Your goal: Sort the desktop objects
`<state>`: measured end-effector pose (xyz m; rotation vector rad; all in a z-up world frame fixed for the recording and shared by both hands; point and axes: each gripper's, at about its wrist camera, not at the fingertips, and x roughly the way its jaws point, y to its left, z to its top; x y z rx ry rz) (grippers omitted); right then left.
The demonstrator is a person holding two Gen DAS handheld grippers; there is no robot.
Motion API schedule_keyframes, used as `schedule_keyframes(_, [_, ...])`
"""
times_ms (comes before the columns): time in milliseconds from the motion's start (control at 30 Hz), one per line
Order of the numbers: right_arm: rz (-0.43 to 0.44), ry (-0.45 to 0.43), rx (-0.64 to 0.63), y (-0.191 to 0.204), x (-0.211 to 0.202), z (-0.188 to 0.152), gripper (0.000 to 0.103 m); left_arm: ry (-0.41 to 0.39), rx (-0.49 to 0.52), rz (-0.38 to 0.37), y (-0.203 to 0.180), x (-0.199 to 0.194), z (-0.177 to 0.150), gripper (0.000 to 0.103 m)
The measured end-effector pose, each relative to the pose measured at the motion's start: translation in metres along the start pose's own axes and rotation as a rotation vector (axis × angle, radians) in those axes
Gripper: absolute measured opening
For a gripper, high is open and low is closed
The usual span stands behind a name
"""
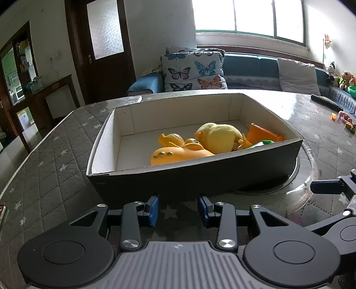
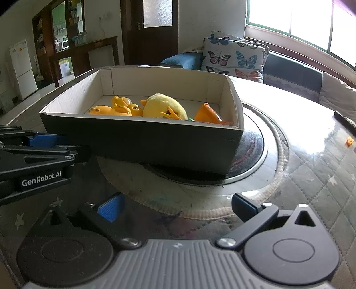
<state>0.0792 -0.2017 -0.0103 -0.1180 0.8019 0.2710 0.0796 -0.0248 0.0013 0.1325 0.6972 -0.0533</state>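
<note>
Box: a dark, white-lined box (image 1: 195, 175) sits on the table's round centre plate (image 2: 255, 160), just beyond both grippers; in the left wrist view its long axis runs across the frame, the right end angled away.
Contents: an orange duck (image 1: 178, 151) lies on its side along the near wall, a yellow plush (image 1: 219, 136) touching it, an orange toy (image 1: 264, 133) in the right corner.
Left gripper: the left gripper (image 1: 178, 210) points down at the near wall, blue pads apart, nothing between them.
Right gripper: the right gripper (image 2: 175, 207) hovers just right of the left one, jaws spread wide and empty, aimed down at the plate's rim.
Strays: small toys (image 1: 343, 117) and a dark remote (image 1: 326, 103) lie well apart from the box at the far right.
Table: a round table (image 1: 55, 151) under a grey quilted, star-printed cover and a glossy sheet.
Room: a blue sofa (image 1: 249, 66) with a butterfly cushion (image 1: 192, 71), a bright window (image 1: 247, 15), a dark door (image 1: 102, 44).
</note>
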Motion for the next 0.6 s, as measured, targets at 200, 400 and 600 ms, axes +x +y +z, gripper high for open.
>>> schedule_keyframes(200, [0.0, 0.007, 0.001, 0.001, 0.006, 0.005, 0.103, 0.006, -0.003, 0.005, 0.004, 0.006, 0.004, 0.04])
schedule_keyframes(400, [0.001, 0.017, 0.0, 0.002, 0.013, 0.009, 0.103, 0.023, -0.007, -0.002, 0.006, 0.012, 0.005, 0.039])
schedule_keyframes(600, [0.004, 0.018, -0.002, 0.003, 0.016, 0.011, 0.103, 0.039, -0.039, -0.018, 0.009, 0.016, 0.004, 0.036])
